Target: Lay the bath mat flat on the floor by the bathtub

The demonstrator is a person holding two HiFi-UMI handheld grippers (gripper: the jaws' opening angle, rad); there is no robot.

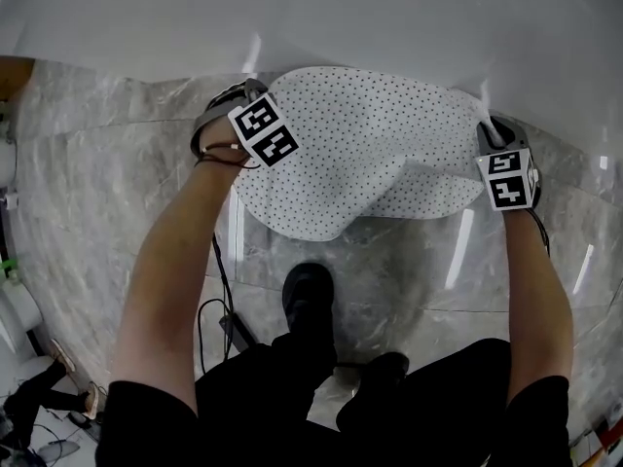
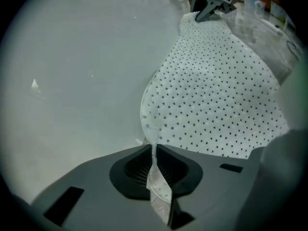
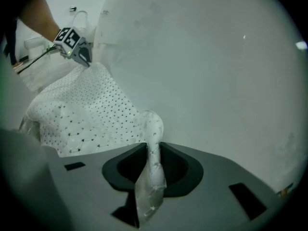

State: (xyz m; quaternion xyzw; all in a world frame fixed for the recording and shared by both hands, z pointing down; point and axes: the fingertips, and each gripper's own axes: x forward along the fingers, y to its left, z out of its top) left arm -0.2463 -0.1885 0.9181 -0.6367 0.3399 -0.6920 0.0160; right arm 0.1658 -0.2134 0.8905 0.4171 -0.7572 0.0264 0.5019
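The bath mat (image 1: 370, 154), white with small dark dots, hangs lifted and sagging between my two grippers, just in front of the white bathtub wall (image 1: 311, 17). Its near edge droops toward the marble floor (image 1: 117, 163). My left gripper (image 1: 238, 95) is shut on the mat's far left corner. In the left gripper view the fabric (image 2: 216, 95) is pinched in a thin fold between the jaws (image 2: 155, 153). My right gripper (image 1: 487, 125) is shut on the far right corner. There the mat (image 3: 82, 109) bunches thicker between the jaws (image 3: 153, 153).
The person's black shoes (image 1: 308, 295) stand on the floor just behind the mat's hanging edge. A dark cable (image 1: 219, 300) trails on the floor at the left foot. Small items lie at the lower left edge (image 1: 39, 407). The tub wall (image 2: 72, 81) lies close ahead.
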